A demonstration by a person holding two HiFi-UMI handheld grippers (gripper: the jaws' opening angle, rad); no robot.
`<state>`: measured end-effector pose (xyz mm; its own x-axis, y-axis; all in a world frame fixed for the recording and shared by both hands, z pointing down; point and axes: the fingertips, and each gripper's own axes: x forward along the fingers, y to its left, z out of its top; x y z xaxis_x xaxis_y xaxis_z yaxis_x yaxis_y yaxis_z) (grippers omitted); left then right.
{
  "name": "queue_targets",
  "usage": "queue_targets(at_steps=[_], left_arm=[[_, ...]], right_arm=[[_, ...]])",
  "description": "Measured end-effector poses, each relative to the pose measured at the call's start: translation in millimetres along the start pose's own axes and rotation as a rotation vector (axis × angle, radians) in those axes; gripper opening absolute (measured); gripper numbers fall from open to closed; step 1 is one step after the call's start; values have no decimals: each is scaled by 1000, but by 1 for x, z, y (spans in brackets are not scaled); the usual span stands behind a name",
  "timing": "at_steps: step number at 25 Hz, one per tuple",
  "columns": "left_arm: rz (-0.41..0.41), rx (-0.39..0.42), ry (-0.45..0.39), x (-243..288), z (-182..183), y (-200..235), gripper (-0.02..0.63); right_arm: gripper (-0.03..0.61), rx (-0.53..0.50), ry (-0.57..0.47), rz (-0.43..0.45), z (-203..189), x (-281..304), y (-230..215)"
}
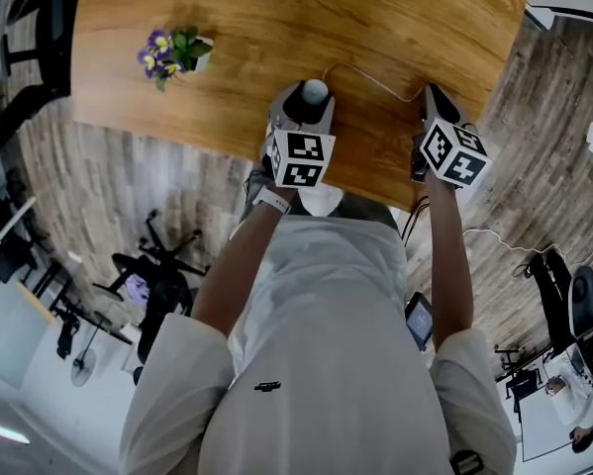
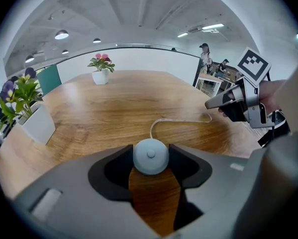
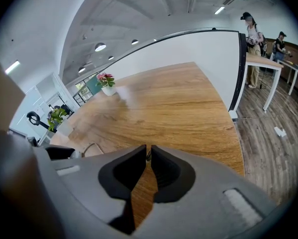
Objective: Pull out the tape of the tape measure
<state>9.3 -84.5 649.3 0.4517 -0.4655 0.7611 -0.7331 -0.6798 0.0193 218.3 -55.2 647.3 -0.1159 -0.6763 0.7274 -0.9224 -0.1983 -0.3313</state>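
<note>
A round pale grey-blue tape measure (image 2: 150,156) rests on the wooden table (image 2: 114,108), and my left gripper (image 1: 313,100) is shut on its two sides. Its thin white tape (image 2: 178,120) loops out of the case and runs right to the tips of my right gripper (image 2: 209,105). In the head view the tape (image 1: 370,75) arcs from the tape measure (image 1: 315,90) to my right gripper (image 1: 431,93), near the table's front right corner. In the right gripper view the jaws are shut, with the tape's end pinched at the fingertips (image 3: 148,153).
A white pot of purple flowers (image 1: 174,52) stands on the table to the left. A pot of pink flowers (image 2: 101,68) stands at the far edge. The table's right edge (image 3: 236,133) drops to a wood floor. People stand at tables (image 3: 268,63) beyond a white partition.
</note>
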Motion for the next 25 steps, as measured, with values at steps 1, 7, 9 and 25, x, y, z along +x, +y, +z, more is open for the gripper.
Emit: queue_targets(at_steps=[1,7,9,25], left_arm=[[3,-3,1,0,0,0,245],[-30,-24,38,1,-4,-7,302],[-30,-28,38,1,-4,-7,308],[-29,-48,-15,-32,17,-7,269]], right_arm=[[50,-2,4,-4,-1,0,-1],[89,-9,0,-15,1,-1,-4],[109,-12,2,-13,1,-3,-5],[118,-127,-1,81,10,-28,26]])
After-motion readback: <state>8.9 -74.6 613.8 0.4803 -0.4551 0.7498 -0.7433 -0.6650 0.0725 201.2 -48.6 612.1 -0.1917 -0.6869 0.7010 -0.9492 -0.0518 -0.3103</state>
